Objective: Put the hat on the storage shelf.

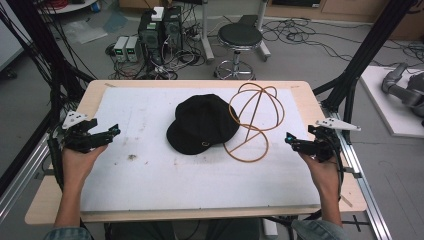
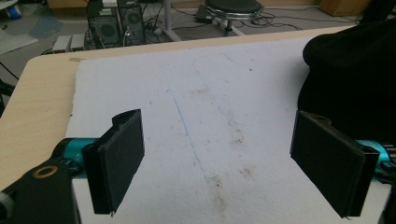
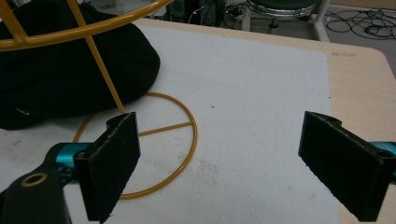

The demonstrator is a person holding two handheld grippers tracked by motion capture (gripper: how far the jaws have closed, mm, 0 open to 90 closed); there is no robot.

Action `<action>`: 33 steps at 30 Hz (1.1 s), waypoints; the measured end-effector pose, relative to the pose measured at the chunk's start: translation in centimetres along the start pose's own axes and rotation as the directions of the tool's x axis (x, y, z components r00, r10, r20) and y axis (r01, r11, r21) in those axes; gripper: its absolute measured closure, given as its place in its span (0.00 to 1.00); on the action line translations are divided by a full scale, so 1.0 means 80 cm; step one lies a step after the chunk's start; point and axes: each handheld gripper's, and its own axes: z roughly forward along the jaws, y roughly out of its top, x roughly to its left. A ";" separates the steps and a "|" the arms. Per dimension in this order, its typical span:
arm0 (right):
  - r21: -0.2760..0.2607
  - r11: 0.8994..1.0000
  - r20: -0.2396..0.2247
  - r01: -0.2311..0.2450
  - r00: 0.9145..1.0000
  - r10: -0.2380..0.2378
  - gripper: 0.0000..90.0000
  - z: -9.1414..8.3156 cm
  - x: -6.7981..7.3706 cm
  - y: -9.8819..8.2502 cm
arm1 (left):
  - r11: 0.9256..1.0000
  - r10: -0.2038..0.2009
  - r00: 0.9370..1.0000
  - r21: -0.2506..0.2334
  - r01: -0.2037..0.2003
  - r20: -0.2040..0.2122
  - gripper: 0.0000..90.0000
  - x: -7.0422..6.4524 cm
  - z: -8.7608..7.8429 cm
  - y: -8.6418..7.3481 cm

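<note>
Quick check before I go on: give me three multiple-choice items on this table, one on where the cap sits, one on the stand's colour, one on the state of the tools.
1. Where is the cap?
A. hung on the stand
B. on the mat, left of the stand
C. on the floor

2. What colour is the wire stand?
A. yellow-orange
B. blue
C. white

3. How are the left tool and right tool?
A. both shut on the cap
B. one holds the stand
C. both open, holding nothing

Answers: 1 B, the cap lies flat on the white mat beside the stand; 2 A, its wires show yellow-orange; 3 C, each gripper view shows wide jaws over bare mat.
</note>
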 end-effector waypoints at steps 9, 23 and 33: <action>0.008 1.000 -0.011 -0.013 1.000 0.013 0.14 0.001 -0.003 -0.002 | 1.000 0.011 1.000 -0.002 -0.011 0.021 0.20 -0.005 -0.002 0.005; 0.018 1.000 -0.017 -0.012 1.000 0.013 0.14 0.000 -0.001 -0.007 | 0.997 0.079 0.993 -0.013 -0.078 0.084 0.20 -0.033 0.014 0.011; 0.001 1.000 -0.024 -0.014 1.000 0.014 0.14 -0.006 0.001 -0.003 | 0.992 0.126 0.980 0.002 -0.128 0.152 0.20 -0.063 0.051 0.013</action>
